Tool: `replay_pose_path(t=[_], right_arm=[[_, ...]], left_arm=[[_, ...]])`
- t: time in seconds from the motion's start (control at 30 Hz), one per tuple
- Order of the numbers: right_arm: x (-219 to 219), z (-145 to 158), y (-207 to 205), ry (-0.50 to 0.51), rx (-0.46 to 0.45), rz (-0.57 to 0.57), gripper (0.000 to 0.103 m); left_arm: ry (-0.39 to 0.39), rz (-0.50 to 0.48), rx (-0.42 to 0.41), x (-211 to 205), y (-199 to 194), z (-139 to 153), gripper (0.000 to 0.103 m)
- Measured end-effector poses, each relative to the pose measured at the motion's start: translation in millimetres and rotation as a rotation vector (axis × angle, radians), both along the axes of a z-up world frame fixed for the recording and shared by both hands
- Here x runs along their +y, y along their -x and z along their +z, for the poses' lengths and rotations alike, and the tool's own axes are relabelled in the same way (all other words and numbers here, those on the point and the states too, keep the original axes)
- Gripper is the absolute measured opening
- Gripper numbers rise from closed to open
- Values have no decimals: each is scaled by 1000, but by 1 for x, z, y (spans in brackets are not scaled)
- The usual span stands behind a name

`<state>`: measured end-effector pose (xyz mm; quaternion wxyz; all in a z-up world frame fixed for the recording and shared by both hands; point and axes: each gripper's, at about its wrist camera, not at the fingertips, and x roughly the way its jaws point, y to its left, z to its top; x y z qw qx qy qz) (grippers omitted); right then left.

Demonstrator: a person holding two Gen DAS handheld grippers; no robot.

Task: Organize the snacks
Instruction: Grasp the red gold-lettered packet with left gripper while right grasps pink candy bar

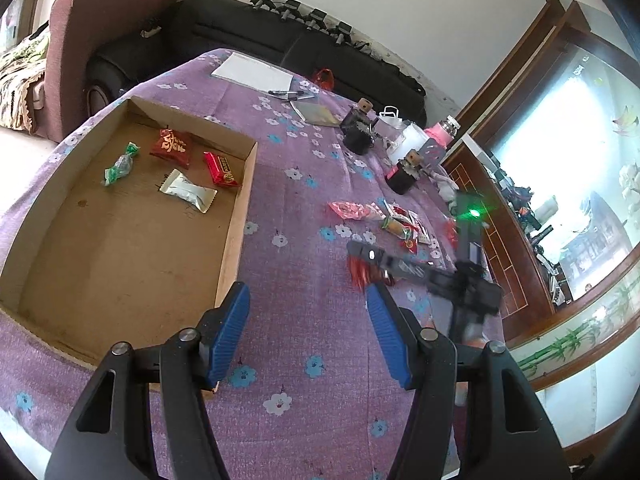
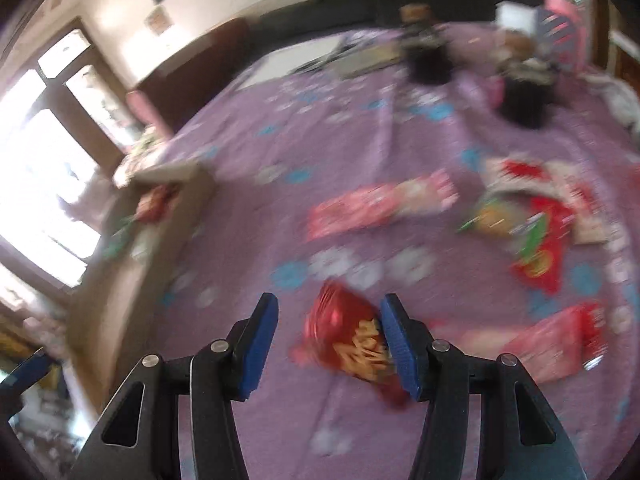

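Four snacks in cardboard box [image 1: 236,216], both grippers [image 1: 308,320] [image 2: 328,340] gaping, red packet [image 2: 352,344] between right gripper's pads, untouched

Four wrapped snacks [image 1: 176,164] lie in the cardboard box [image 1: 236,224]; the left gripper [image 1: 306,334] hovers empty beside it.

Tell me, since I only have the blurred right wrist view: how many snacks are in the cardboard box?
Observer: Four lie in the cardboard box: a green twist candy, a red packet with gold characters, a red bar and a white pouch.
Operator: Is the left gripper carrying anything?
Observer: No. The left gripper is open with nothing between its pads, over the purple cloth beside the box's near corner.
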<state>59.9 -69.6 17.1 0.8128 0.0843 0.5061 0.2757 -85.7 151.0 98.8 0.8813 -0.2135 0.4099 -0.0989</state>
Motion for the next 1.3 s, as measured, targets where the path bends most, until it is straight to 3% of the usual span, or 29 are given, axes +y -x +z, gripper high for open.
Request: replay_pose_path(t=[0.1, 0.13, 0.27, 0.43, 0.53, 0.87, 1.03, 1.17, 1.3], right_arm=[[-11, 16, 25, -189, 12, 111, 54], [-24, 25, 33, -209, -24, 85, 54], [-80, 38, 42, -128, -110, -147, 59], [-129, 18, 37, -101, -21, -331, 59], [-131, 10, 29, -35, 4, -383, 59], [-94, -13, -24, 32, 85, -458, 59], [-69, -12, -38, 218, 28, -477, 58], [-76, -7, -36, 156, 61, -469, 57], [-83, 22, -24, 101, -89, -424, 59]], left_arm=[[-2, -8, 5, -4, -1, -1, 60], [-4, -13, 4, -5, -2, -1, 60], [-2, -39, 10, -16, -6, -5, 60], [2, -83, 23, -36, -13, -12, 60], [-9, -104, 30, -46, -14, -14, 60], [-40, -85, 35, -47, -10, -14, 60], [-57, -94, 46, -54, -15, -16, 60], [-52, -106, 58, -58, -17, -18, 60], [-53, -100, 49, -57, -18, -17, 60]])
